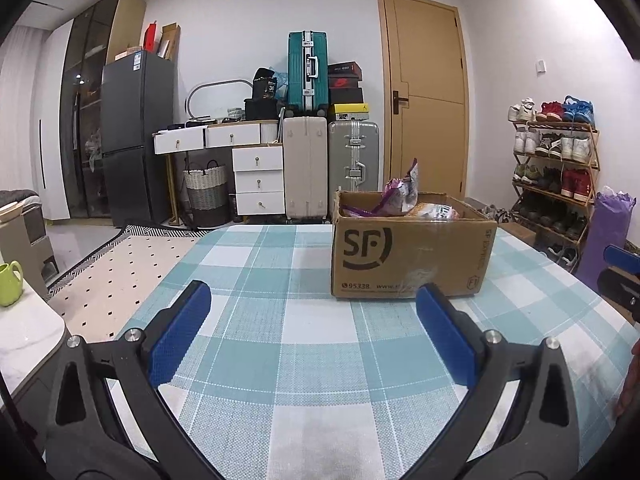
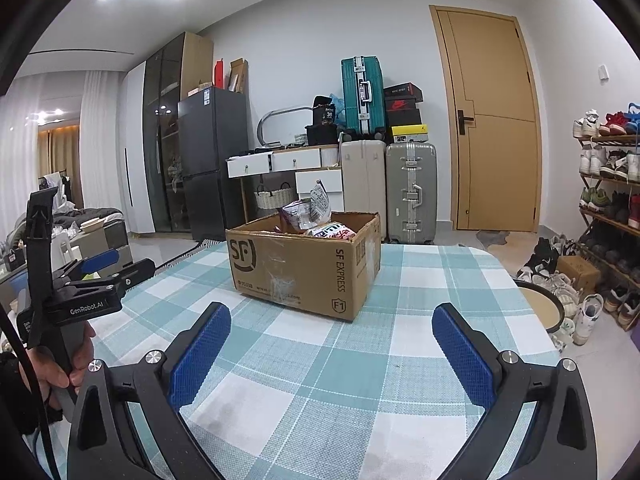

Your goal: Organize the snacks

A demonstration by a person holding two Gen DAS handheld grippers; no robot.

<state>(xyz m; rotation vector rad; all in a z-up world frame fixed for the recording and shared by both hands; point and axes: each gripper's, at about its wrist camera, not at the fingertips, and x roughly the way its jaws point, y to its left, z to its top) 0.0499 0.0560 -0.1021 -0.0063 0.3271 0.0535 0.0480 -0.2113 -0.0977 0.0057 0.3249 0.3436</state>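
A brown cardboard box (image 1: 412,256) marked SF stands on the checked tablecloth (image 1: 288,312), a little past my left gripper (image 1: 314,300). Snack bags (image 1: 400,196) stick up out of it, purple and white ones. The left gripper is open and holds nothing. In the right wrist view the same box (image 2: 304,264) sits ahead and slightly left, with snack bags (image 2: 316,216) inside. My right gripper (image 2: 334,322) hangs open and empty above the cloth (image 2: 320,380). The left gripper (image 2: 100,276) shows at the left of that view, held by a hand (image 2: 68,364).
Beyond the table stand suitcases (image 1: 328,160), a white drawer unit (image 1: 256,176), a dark fridge (image 1: 136,136) and a wooden door (image 1: 428,100). A shoe rack (image 1: 556,168) lines the right wall. A green mug (image 1: 10,282) sits on a side surface at left. A round stool (image 2: 538,304) stands right of the table.
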